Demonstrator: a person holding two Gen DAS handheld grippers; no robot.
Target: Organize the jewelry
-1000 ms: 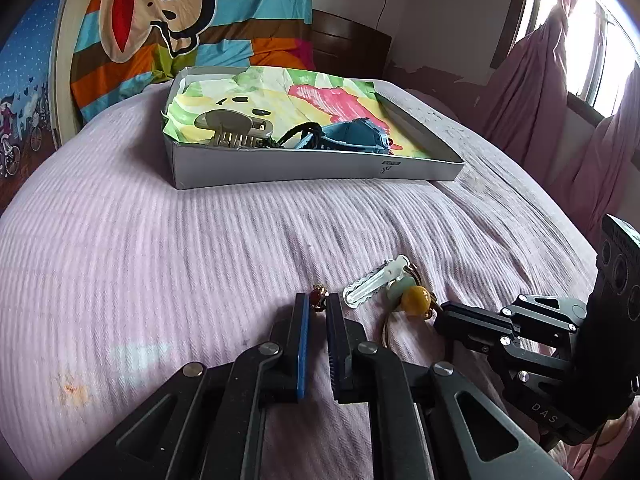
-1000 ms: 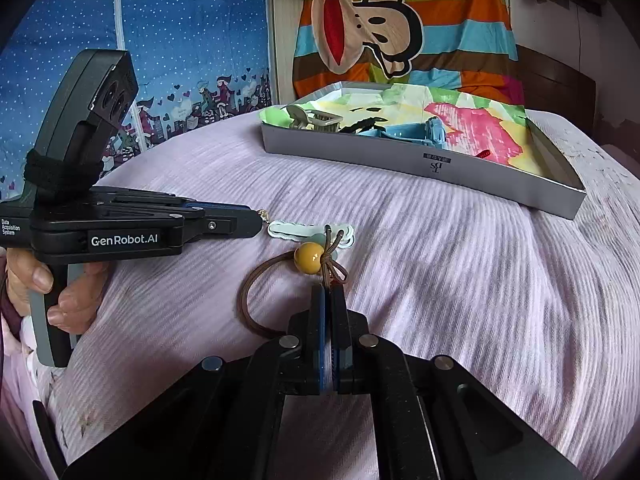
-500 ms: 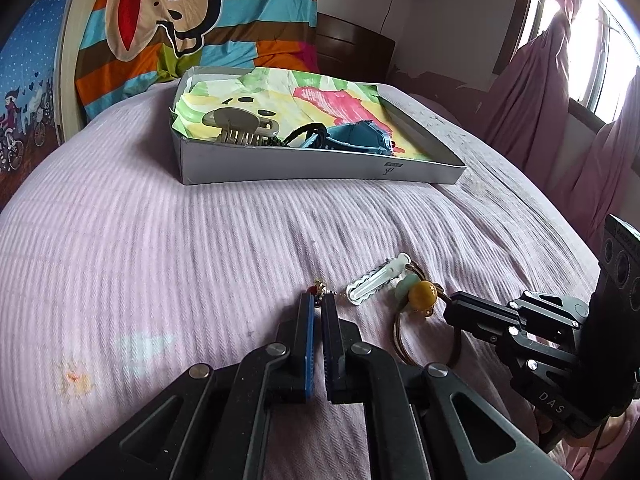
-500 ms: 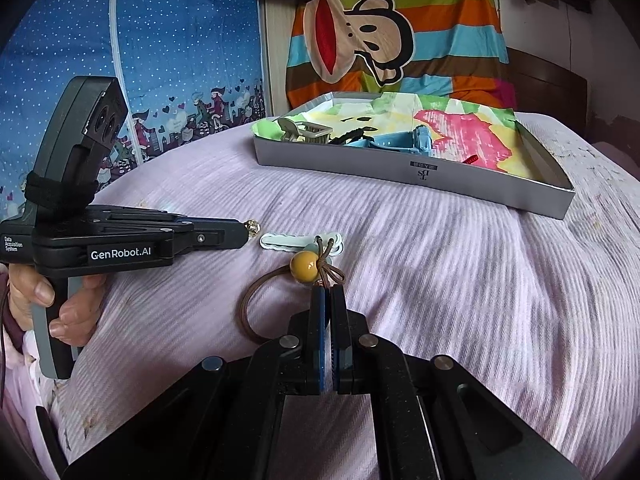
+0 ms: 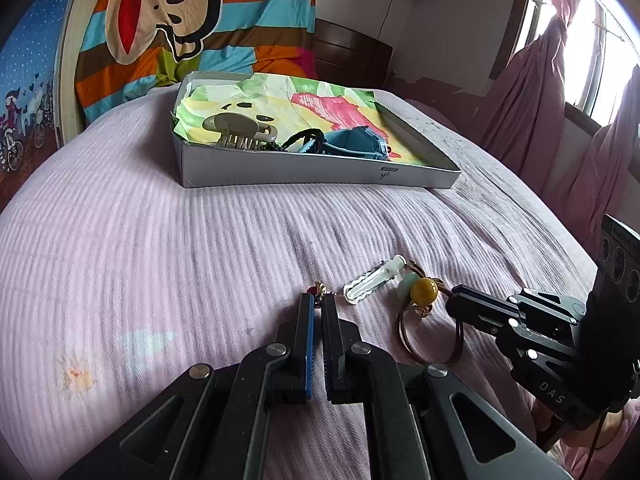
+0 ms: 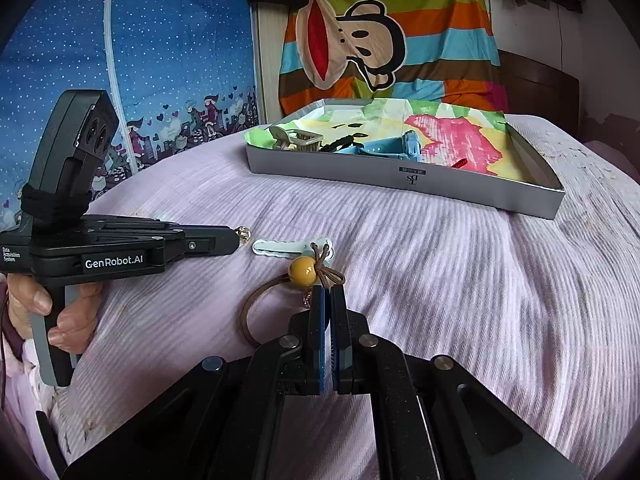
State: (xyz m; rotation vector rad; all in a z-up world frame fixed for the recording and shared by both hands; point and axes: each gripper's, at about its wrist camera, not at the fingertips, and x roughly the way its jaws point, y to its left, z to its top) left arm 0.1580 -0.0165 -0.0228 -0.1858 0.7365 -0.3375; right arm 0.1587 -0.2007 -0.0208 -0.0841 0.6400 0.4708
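Left wrist view, left to right. Low centre of frame: left gripper [image 5: 317, 300], jaws narrowed to a sliver, pinching a small gold-and-red charm [image 5: 319, 290] at the tips. Just right of it: pale green hair clip [image 5: 374, 279] flat on the pink bedspread [image 5: 140, 260], touching a brown hair tie [image 5: 430, 336] with a yellow bead [image 5: 424, 291]. Lower right: right gripper [image 5: 454, 304], closed on the hair tie's loop. Upper centre: grey box [image 5: 304, 168] holding a beige claw clip [image 5: 240, 130] and a blue item.

Right wrist view, left to right. Left edge: hand [image 6: 48, 308] gripping the left gripper's handle; charm at its tip. Centre: clip, bead, tie. Upper right: box.
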